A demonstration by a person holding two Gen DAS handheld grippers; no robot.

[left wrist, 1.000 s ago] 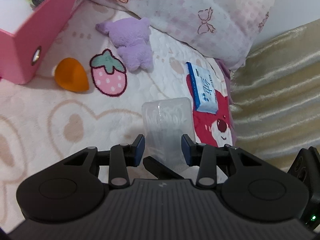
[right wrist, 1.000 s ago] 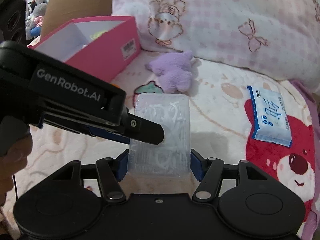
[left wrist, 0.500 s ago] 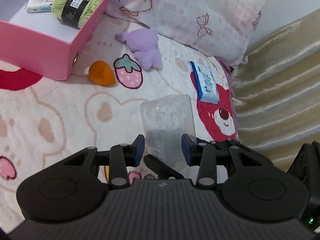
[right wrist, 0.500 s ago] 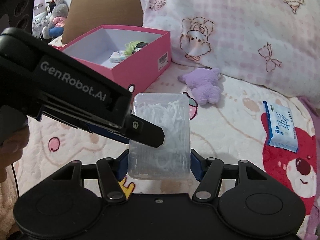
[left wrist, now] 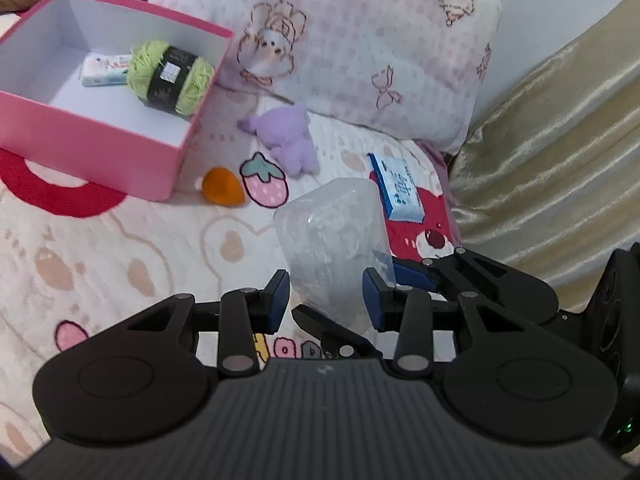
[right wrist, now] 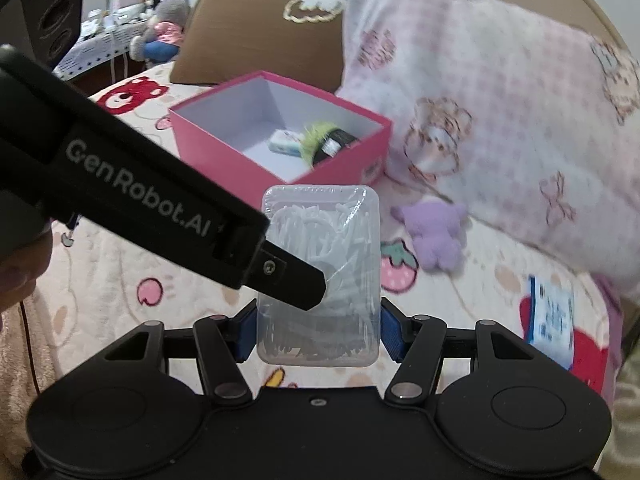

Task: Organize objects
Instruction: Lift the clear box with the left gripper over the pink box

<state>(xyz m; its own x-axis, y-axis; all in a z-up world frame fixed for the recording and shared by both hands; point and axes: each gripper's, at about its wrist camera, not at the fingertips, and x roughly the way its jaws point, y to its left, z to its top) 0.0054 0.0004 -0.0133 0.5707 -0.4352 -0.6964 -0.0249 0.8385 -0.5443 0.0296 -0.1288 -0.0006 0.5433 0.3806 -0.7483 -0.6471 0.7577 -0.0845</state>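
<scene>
Clear plastic case [right wrist: 318, 280] clamped in right gripper [right wrist: 318, 330], now lifted nearer pink box [right wrist: 280, 136]; ready to drop in. Left gripper [left wrist: 325, 298] open, empty.

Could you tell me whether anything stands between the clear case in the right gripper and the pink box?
The left gripper crosses in front of the clear case, which the right gripper clamps. Beyond it, the way to the pink box looks open. Yarn and a small packet lie at one side inside.
</scene>
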